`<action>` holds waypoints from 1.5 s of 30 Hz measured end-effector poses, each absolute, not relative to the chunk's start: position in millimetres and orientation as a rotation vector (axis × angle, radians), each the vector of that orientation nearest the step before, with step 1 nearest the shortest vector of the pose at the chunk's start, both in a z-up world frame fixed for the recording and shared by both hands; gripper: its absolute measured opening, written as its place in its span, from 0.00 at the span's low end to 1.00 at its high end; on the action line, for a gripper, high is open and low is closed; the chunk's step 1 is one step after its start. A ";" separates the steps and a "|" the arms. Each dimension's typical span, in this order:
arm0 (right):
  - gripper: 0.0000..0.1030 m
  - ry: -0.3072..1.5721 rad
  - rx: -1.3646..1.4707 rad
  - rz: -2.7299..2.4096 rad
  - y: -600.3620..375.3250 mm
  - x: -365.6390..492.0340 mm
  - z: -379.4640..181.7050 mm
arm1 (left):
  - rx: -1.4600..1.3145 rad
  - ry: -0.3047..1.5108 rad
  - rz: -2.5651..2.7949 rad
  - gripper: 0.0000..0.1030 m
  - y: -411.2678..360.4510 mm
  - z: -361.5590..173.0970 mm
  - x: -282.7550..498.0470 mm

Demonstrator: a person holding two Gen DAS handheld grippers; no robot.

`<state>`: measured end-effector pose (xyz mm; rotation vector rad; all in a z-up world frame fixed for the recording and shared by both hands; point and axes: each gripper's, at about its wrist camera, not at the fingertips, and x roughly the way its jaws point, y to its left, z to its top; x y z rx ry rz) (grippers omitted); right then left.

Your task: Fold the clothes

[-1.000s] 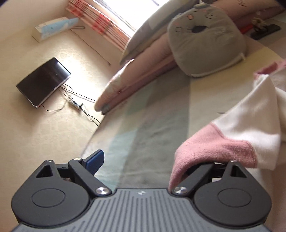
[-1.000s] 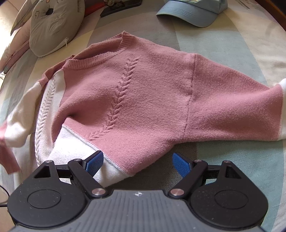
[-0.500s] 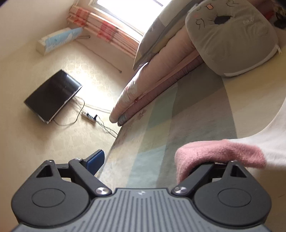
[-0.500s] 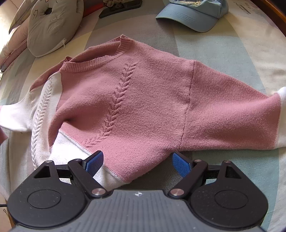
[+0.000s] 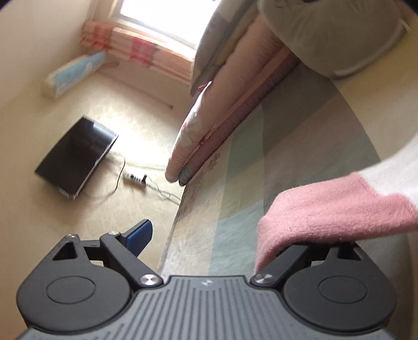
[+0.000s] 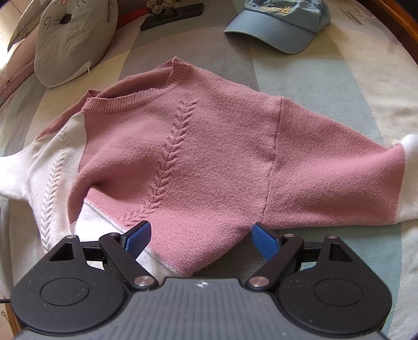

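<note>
Plainly, the left gripper (image 5: 209, 235) has jaws spread, the pink cuff (image 5: 326, 209) draped over one finger. The right gripper (image 6: 201, 236) is released above the sweater (image 6: 209, 157), spread flat on the bed (image 6: 326, 78).

Left wrist view low at bed edge (image 5: 235, 167), facing floor; right wrist view close over sweater (image 6: 209, 162).

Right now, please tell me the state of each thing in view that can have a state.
Left gripper: open, pink cuff draped over its right finger.
Right gripper: open, over the sweater hem, holding nothing.
Sweater: spread on the bed, not yet folded.
Pink cuff: lifted off the bedsheet.
Blue cap: lying upright on the bed, beyond the sweater.
Cat cushion: leaning on the pillows.
</note>
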<state>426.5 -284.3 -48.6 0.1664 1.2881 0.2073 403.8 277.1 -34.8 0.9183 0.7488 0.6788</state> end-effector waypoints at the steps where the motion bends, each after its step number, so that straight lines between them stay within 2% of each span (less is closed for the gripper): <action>1: 0.86 1.289 0.165 0.206 -283.5 426.4 -48.9 | 0.937 0.770 0.667 0.90 280.9 -40.2 402.7; 11: 0.86 1.303 0.145 0.193 -275.7 427.3 -52.0 | 1.081 0.942 0.579 0.90 314.2 -85.9 390.1; 14: 0.86 1.305 0.138 0.190 -274.4 429.5 -51.3 | 1.136 0.920 0.614 0.91 316.7 -86.5 388.4; 16: 0.86 1.300 0.127 0.192 -273.8 431.2 -49.4 | 1.198 0.824 0.647 0.91 308.7 -77.7 386.6; 19: 0.86 1.298 0.117 0.189 -273.5 434.6 -49.8 | 1.211 0.777 0.686 0.91 308.2 -72.4 387.3; 24: 0.86 1.300 0.146 0.189 -268.3 438.9 -50.3 | 1.019 0.973 0.815 0.91 347.2 -69.3 391.9; 30: 0.86 1.300 0.104 0.214 -256.1 440.8 -49.6 | 0.956 1.004 0.856 0.91 357.9 -59.1 386.0; 33: 0.86 1.294 0.115 0.217 -253.5 442.6 -47.9 | 0.809 0.992 0.799 0.91 339.1 -45.2 387.2; 39: 0.86 1.270 0.129 0.251 -241.0 446.6 -43.5 | 0.281 1.028 0.446 0.91 272.8 -36.8 402.2; 45: 0.86 1.267 0.102 0.326 -226.1 445.1 -32.1 | 0.219 1.061 0.278 0.91 217.0 -61.8 417.3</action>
